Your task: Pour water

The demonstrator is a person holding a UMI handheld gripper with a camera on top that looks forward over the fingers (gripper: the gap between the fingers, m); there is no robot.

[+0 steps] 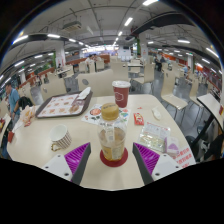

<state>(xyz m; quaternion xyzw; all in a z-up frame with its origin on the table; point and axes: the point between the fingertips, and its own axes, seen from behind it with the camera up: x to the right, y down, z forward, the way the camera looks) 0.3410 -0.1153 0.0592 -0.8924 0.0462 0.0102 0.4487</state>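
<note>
A clear bottle (112,135) with pale yellowish liquid stands upright on a round red base (113,158) on the white table (40,150). It sits between my fingers, with table showing on both sides of it. My gripper (105,156) is open, and its purple pads (62,160) flank the bottle without touching it. A red paper cup (121,94) stands upright beyond the bottle, near the far side of the table.
A tray (62,104) with paper on it lies at the far left. A striped ribbed object (60,140) rests left of the bottle, and a clear plastic container (153,135) to its right. Chairs (176,96) and other tables fill the hall behind.
</note>
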